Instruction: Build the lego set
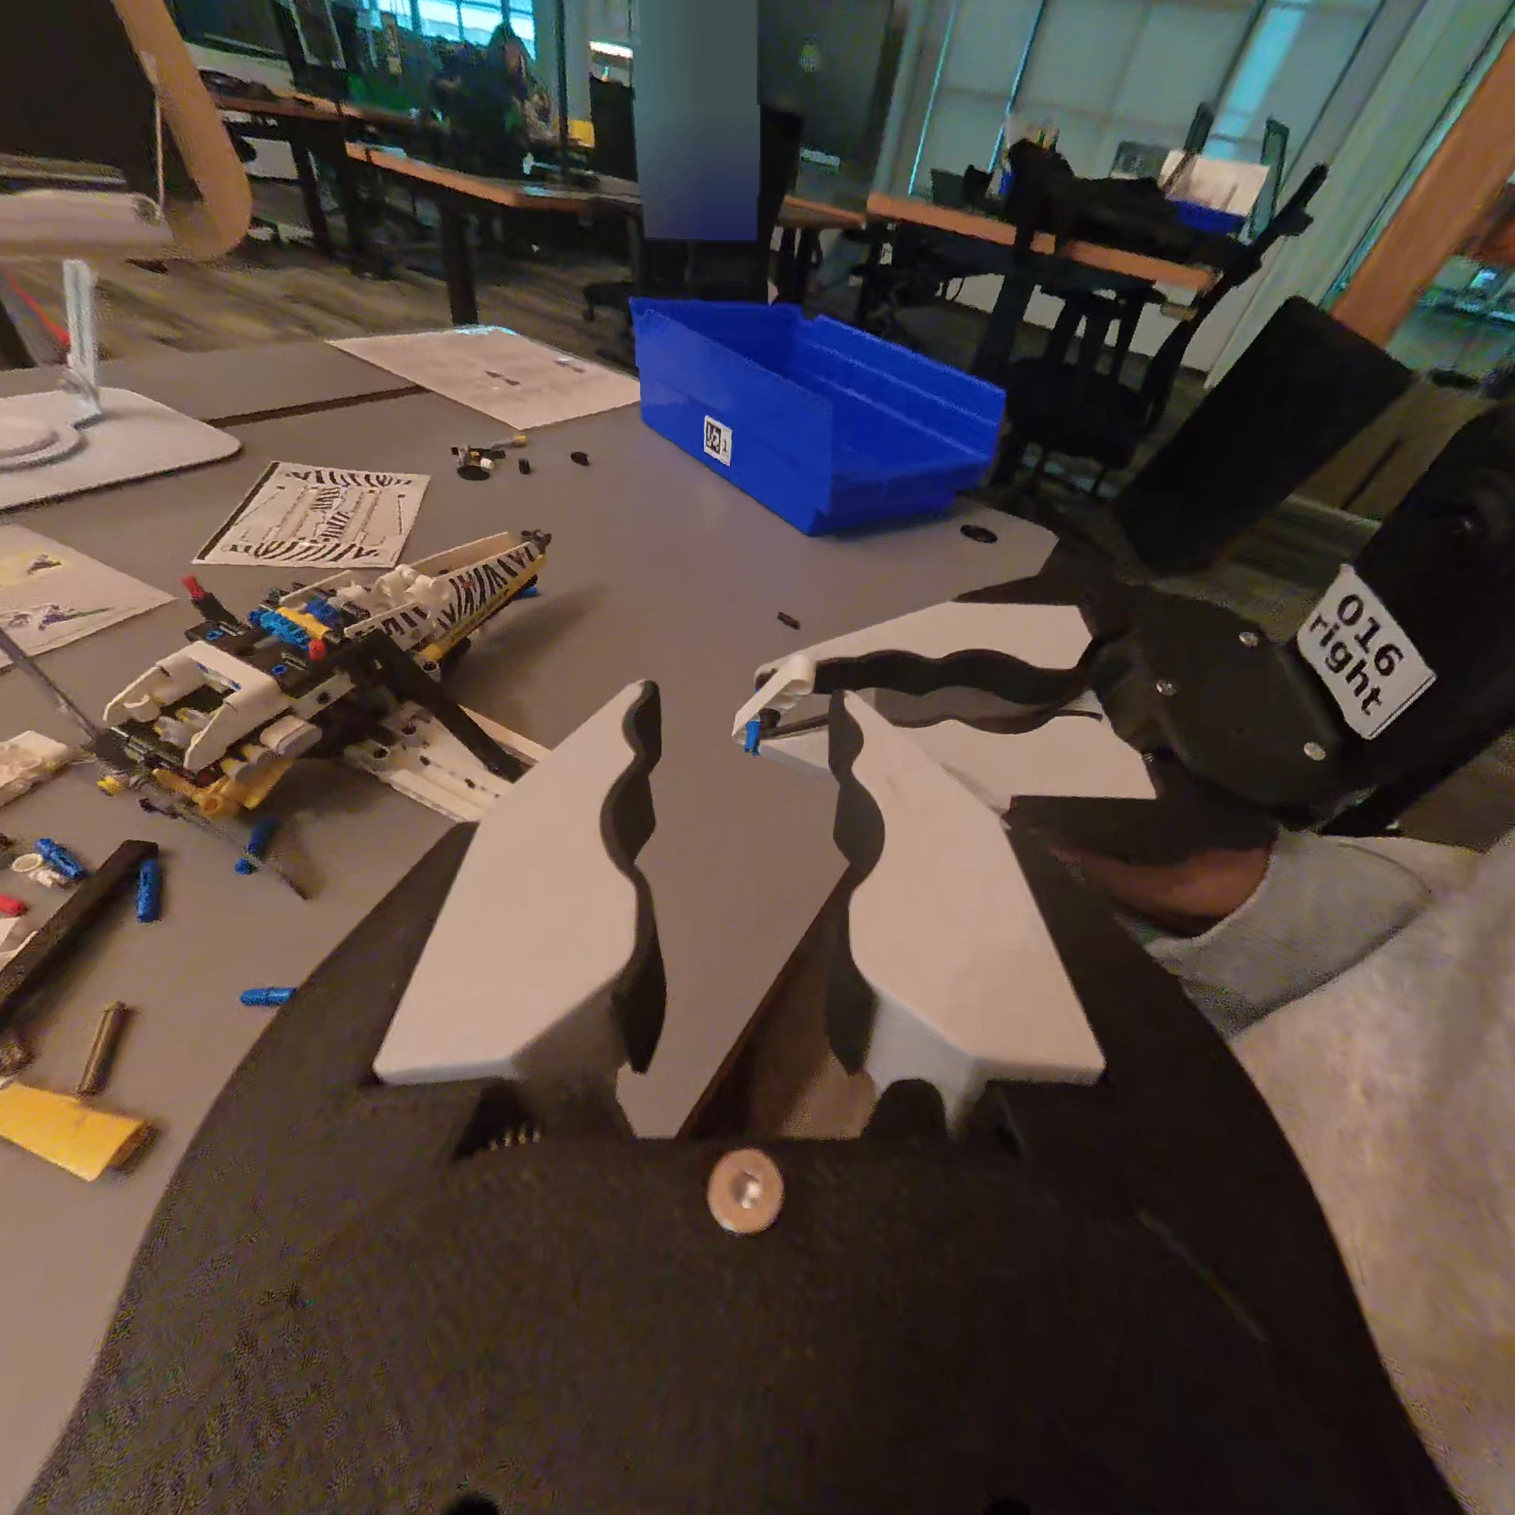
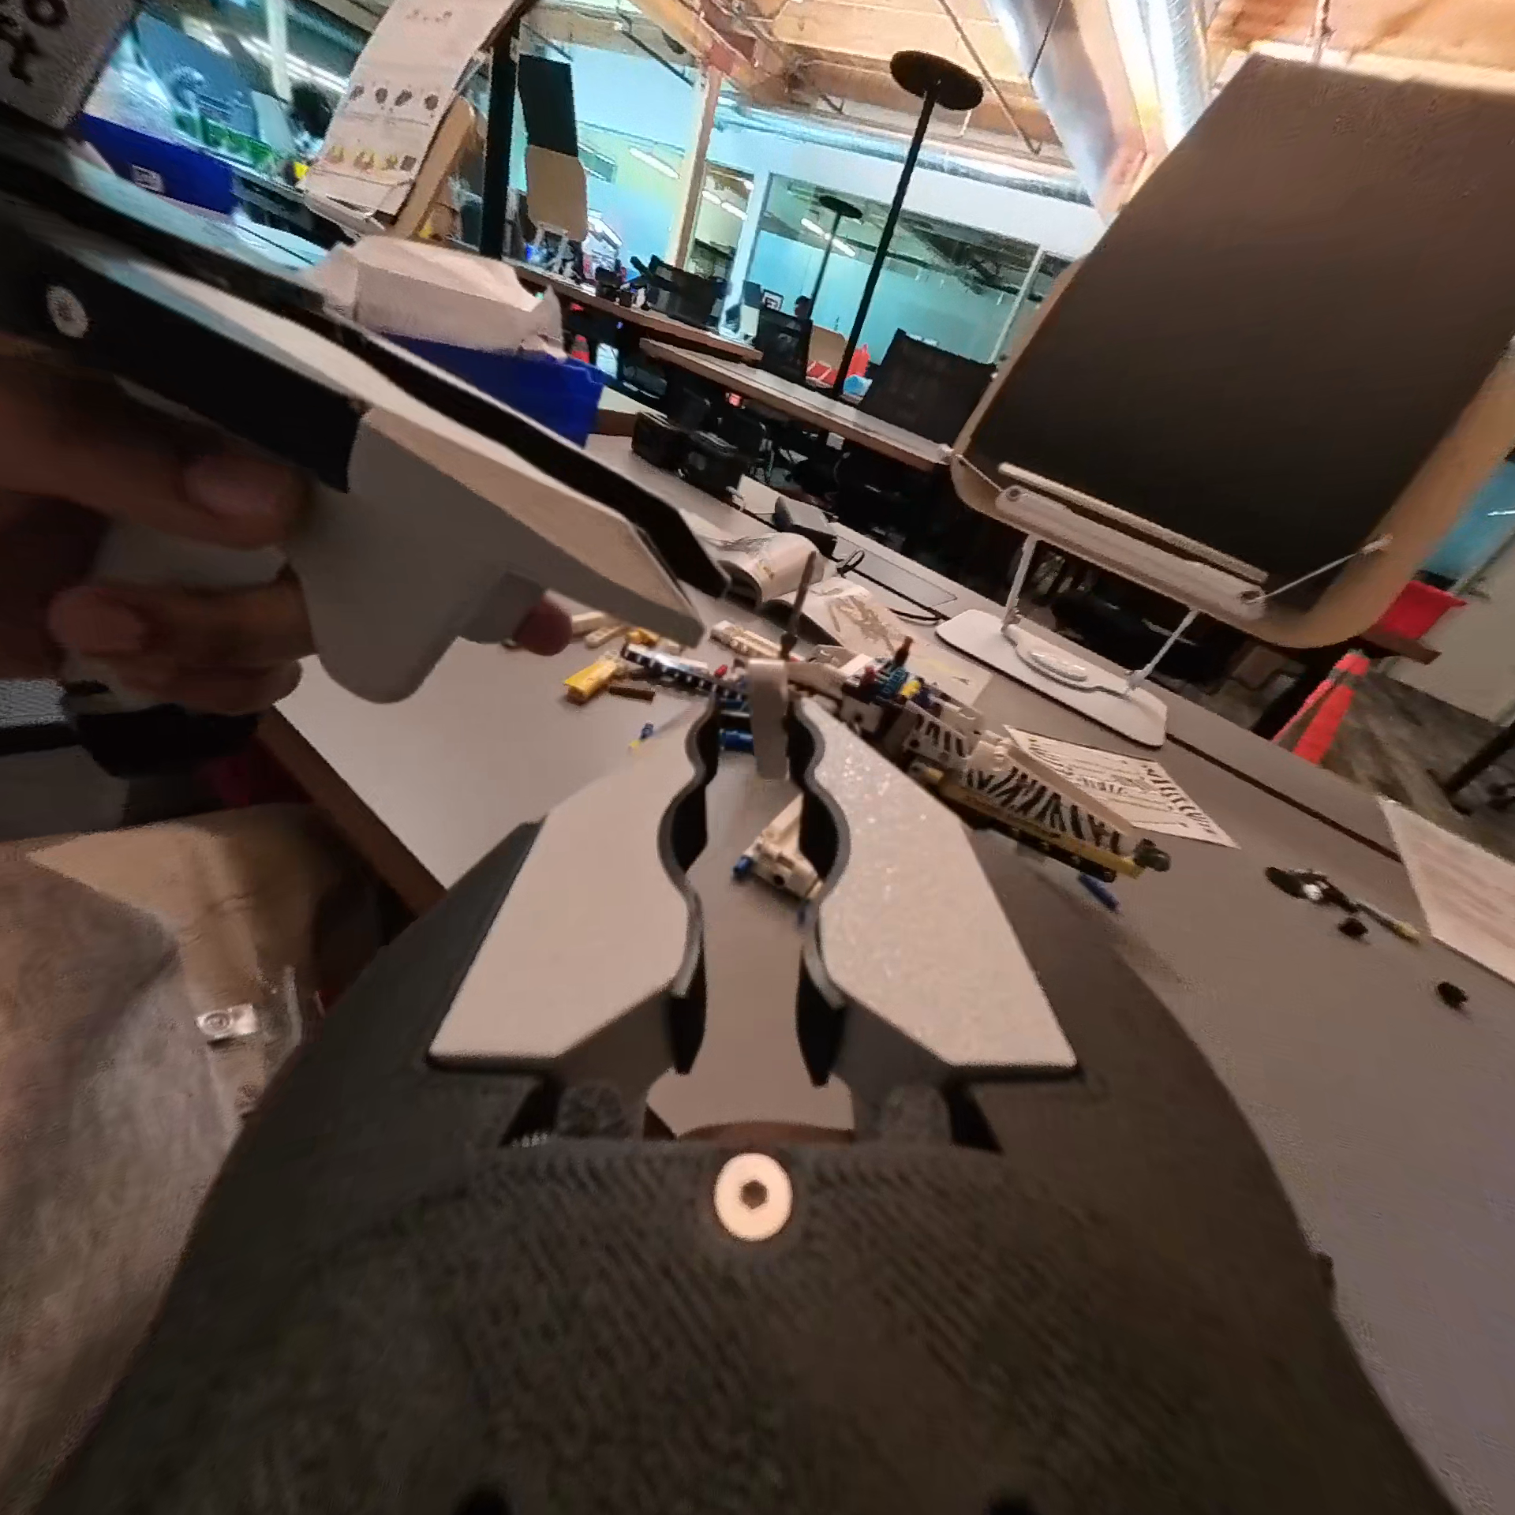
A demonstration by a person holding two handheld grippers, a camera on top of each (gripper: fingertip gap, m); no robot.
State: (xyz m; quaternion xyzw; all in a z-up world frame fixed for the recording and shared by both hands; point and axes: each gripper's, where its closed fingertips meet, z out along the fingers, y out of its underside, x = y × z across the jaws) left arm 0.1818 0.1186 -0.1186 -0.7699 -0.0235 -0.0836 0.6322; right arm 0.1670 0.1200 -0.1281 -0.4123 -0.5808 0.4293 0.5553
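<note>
A white lego piece [image 2: 777,853] is pinched in the right tongs [image 2: 758,721]; the left tongs [image 1: 746,721] are held spread over bare bench [image 1: 680,574], the model [image 1: 328,656] well apart.

Lego model's [image 2: 1025,771] front behind the right claw [image 2: 754,730]; left claw [image 2: 689,615] blurred

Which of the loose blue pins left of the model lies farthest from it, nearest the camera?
The blue pin lying alone, pointing sideways, just above the yellow piece. The other blue pins sit higher up, closer to the lego model.
</note>
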